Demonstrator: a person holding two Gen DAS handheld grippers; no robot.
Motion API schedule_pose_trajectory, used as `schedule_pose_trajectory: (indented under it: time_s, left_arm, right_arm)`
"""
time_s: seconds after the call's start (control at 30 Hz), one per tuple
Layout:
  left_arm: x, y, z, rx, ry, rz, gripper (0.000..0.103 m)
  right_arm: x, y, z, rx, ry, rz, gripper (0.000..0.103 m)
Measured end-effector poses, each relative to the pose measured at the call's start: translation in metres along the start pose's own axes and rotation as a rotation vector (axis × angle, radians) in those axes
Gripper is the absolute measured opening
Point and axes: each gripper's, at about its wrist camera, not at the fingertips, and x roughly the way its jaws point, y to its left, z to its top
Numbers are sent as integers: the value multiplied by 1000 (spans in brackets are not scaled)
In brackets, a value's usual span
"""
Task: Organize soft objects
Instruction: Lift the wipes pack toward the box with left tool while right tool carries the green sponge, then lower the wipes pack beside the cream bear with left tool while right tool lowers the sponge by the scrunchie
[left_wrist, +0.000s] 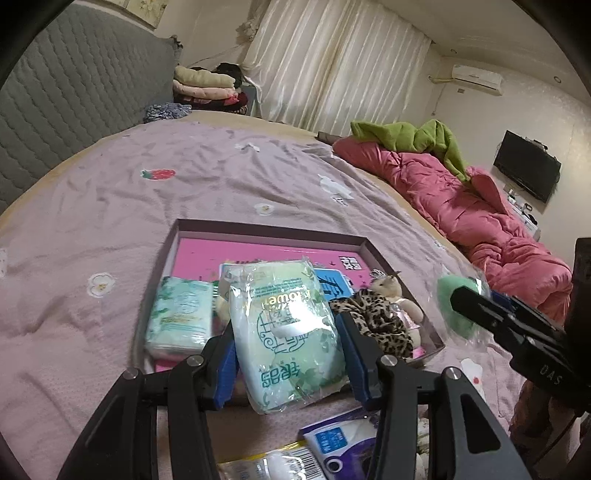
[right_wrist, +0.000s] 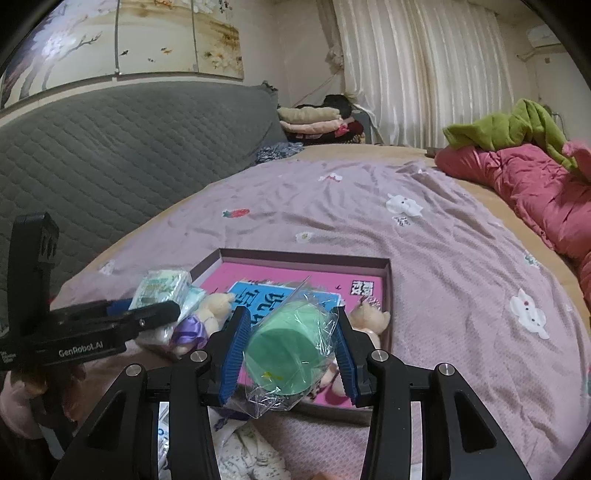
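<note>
Your left hand-held gripper (left_wrist: 288, 354) is clenched on a soft, pillowy tissue pack (left_wrist: 284, 332) in glossy pale-green film, its blue ribbed pads pressing both long sides, and the pack hangs over the near part of the shallow box (left_wrist: 266, 236) on the bed (left_wrist: 110, 206). Your right hand-held gripper (right_wrist: 291, 350) grasps a mint-green sponge cylinder (right_wrist: 284, 350) in loose, crinkled clear wrap, held over the box's near edge. The box is rectangular, with low mauve walls and a bright pink printed floor. In it you have a second tissue pack (left_wrist: 181, 314), squarish and wrapped in the same pale-green film, against the left wall, a leopard-print fabric piece (left_wrist: 373, 321) bunched near the right wall, and two small plush bears: one in a pink dress (left_wrist: 399, 299) by the right wall, one in a purple dress (right_wrist: 199, 325) nearer the left. The far half of the box floor is bare. The bedspread around it is a nubby, wrinkled lilac weave with embroidered motifs, open on the left and far sides. A rumpled pink quilt (left_wrist: 480, 206) under a green blanket (left_wrist: 417, 136) lines the right edge, and a grey quilted headboard (left_wrist: 74, 96) bounds the left. More film-wrapped packets (left_wrist: 332, 443) lie on the bed beneath your left gripper.
</note>
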Motion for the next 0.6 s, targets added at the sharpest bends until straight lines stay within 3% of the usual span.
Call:
schedule_pose_trajectory:
  time_s: [0.17, 0.33, 0.6]
  left_arm:
    - [6, -10, 9, -13, -11, -28, 50]
    - [15, -27, 17, 35, -23, -45, 50]
    - [44, -38, 14, 53, 50, -74, 50]
  right_arm:
    - [-1, -8, 4, 21, -17, -23, 46]
    - [-2, -16, 7, 31, -33, -50, 46]
    - [-1, -28, 8, 73, -37, -73, 46]
